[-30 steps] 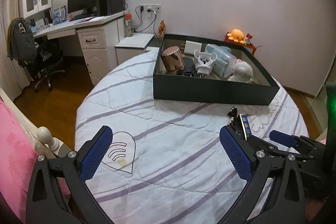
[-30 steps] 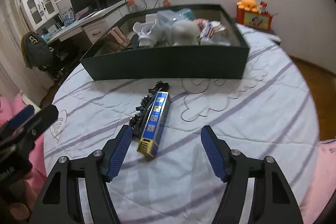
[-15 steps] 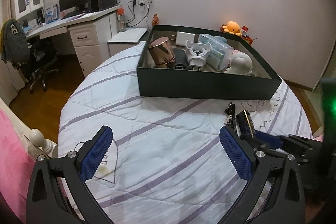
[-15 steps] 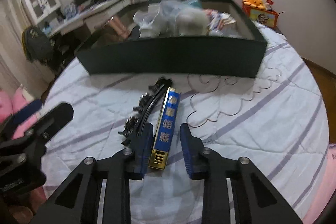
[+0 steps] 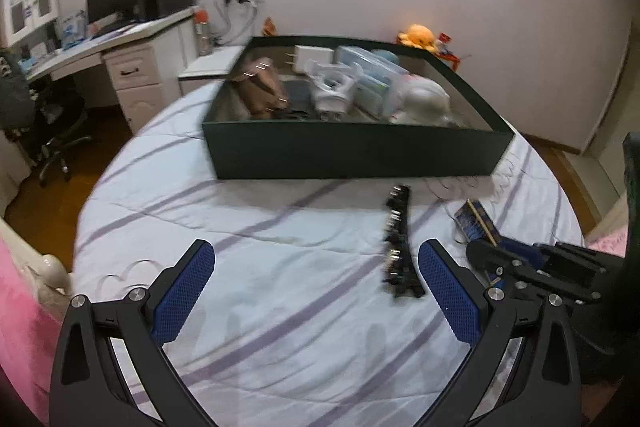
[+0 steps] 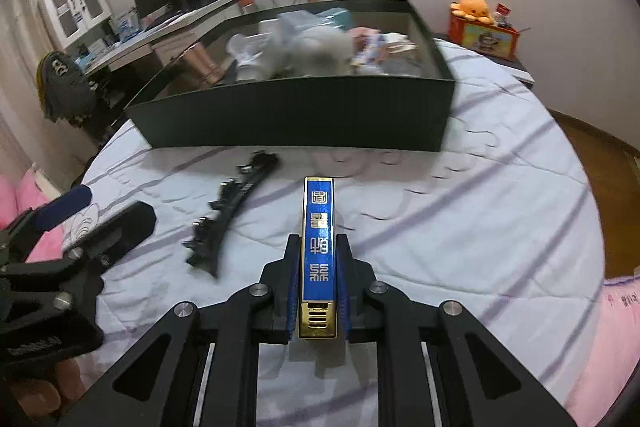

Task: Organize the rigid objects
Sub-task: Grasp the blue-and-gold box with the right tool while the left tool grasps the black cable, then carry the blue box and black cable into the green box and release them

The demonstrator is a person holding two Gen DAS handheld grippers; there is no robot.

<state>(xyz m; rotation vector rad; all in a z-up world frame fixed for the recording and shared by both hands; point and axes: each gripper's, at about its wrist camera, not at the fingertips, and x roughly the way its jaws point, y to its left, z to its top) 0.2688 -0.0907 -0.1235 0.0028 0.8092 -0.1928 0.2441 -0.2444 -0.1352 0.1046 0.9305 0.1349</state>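
Left wrist view: left gripper (image 5: 316, 291) with fingers wide apart, nothing between them, tilted down over the bed (image 5: 248, 307), near its front edge. Black comb-like clip (image 5: 398, 239) lies just inside the right finger, likely next pick. Dark open box (image 5: 352, 155) sits toward the bed's far edge, already part filled.

Right wrist view: right gripper (image 6: 319, 291) clamped on the blue-and-gold slim box (image 6: 319, 243), pads on its long sides, near end held, far end pointing at the box. Angled downward, low over the bed; ready to lift.
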